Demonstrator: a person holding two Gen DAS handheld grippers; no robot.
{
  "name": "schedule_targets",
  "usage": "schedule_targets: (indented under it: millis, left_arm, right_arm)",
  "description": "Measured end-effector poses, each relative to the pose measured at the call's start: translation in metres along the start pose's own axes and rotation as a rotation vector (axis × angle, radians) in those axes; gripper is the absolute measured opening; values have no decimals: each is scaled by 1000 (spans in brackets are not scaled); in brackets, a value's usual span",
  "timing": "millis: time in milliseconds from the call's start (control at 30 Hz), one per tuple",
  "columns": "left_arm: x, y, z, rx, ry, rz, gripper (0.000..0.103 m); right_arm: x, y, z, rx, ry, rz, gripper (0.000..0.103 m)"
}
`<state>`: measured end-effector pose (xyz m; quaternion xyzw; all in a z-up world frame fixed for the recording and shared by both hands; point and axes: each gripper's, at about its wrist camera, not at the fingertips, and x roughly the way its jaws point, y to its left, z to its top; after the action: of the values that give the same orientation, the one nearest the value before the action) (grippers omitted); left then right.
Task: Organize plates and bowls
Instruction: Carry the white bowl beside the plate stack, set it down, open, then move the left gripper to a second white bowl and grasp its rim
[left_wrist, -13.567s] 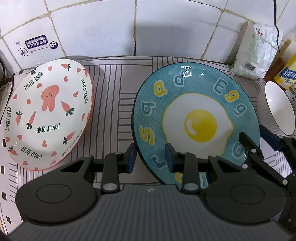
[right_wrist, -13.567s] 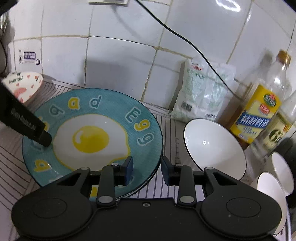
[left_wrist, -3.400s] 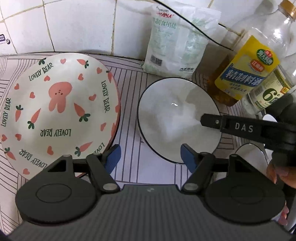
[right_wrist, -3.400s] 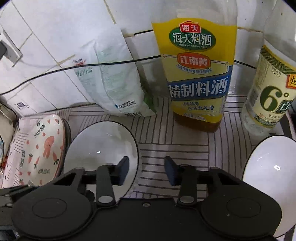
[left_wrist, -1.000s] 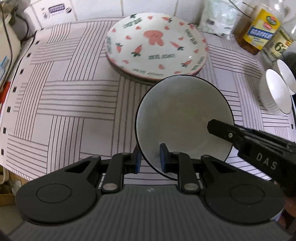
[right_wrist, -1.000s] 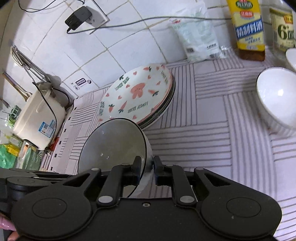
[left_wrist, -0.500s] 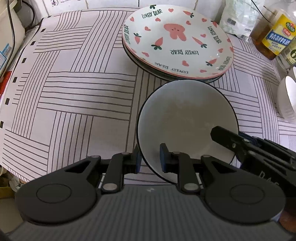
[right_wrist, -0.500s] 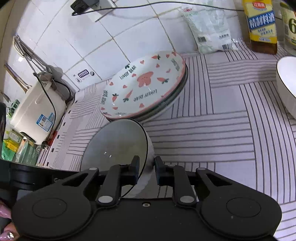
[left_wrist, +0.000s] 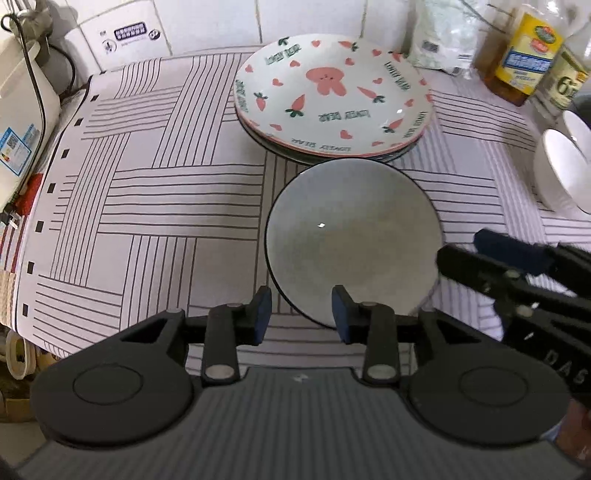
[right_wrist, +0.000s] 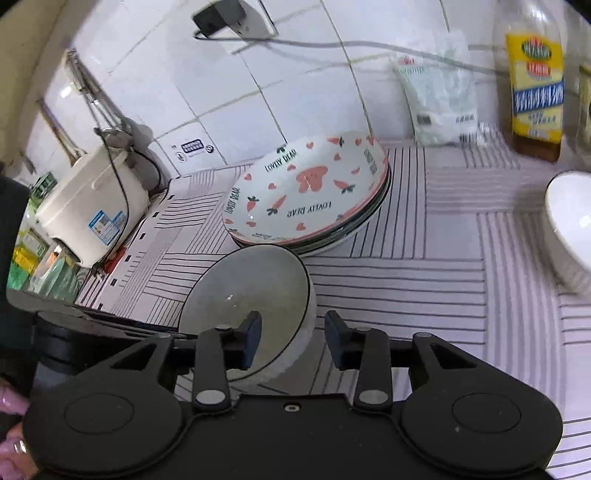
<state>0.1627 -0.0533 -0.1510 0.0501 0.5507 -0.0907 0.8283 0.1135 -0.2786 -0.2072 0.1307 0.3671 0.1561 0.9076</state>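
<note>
Surface: a white cloth with black line patterns (left_wrist: 155, 206) covered the counter below a white tiled wall (right_wrist: 207, 96).
Plates: the carrot-print plate (left_wrist: 332, 96) topped a stack of plates at the back, near the wall.
Bowl: the black-rimmed bowl (left_wrist: 351, 236) stood upright on the cloth, just in front of the stack.
Other bowls: 2 white bowls (left_wrist: 561, 173) sat well apart, at the right.
Left gripper (left_wrist: 301, 314): its jaws had just been opening; they straddled the bowl's near rim, pads clear of it.
Right gripper (right_wrist: 291, 338): its jaws had also just been opening, standing astride the bowl's rim, not pressing it.
</note>
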Motion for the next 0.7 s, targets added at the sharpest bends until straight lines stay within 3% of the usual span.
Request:
schedule_targets:
  millis: [433, 700]
  left_arm:
    - [-71, -49, -12, 153, -63, -115, 41]
    - [-91, -92, -11, 221, -88, -166, 41]
  right_arm:
    - [-92, -16, -1, -136, -151, -120, 53]
    - [-144, -43, -10, -111, -220, -217, 57]
